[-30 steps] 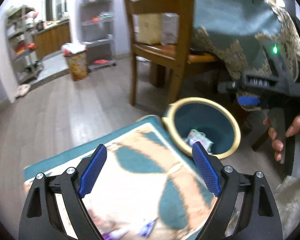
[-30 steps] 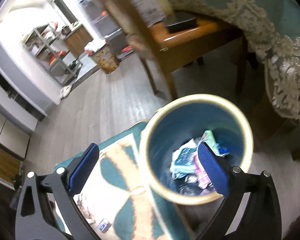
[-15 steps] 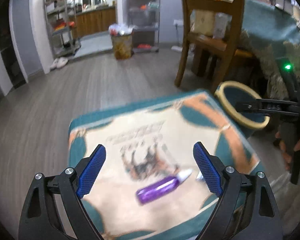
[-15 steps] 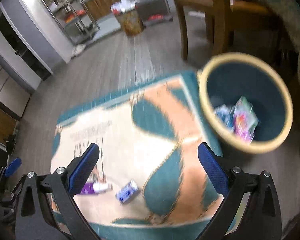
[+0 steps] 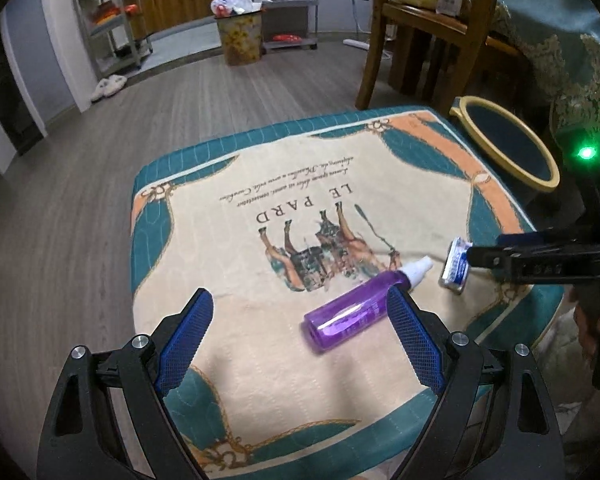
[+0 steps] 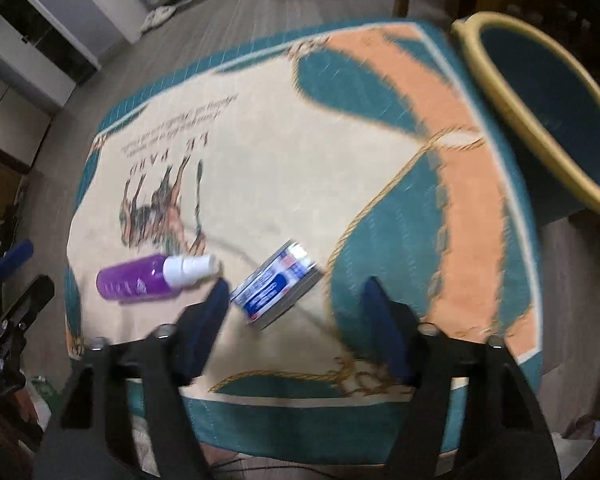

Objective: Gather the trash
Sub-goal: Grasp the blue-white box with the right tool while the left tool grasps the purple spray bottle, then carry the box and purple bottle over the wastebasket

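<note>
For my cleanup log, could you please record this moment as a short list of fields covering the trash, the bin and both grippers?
Surface: cream, teal and orange printed mat
Trash item 1: purple clear plastic spray bottle with white nozzle, lying on its side
Trash item 2: small blue-and-white printed box, lying beside the bottle's nozzle end
Bin: teal bin with yellow rim, off the mat's far right corner
Left gripper: open, empty, near the bottle
Right gripper: open, empty, near the box

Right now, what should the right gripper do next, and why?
Probably ease the right gripper down and forward over the small box. Its jaws are open and empty, and the box lies loose on the mat just ahead of its fingertips. The purple bottle sits farther left, nearer the left gripper.
</note>
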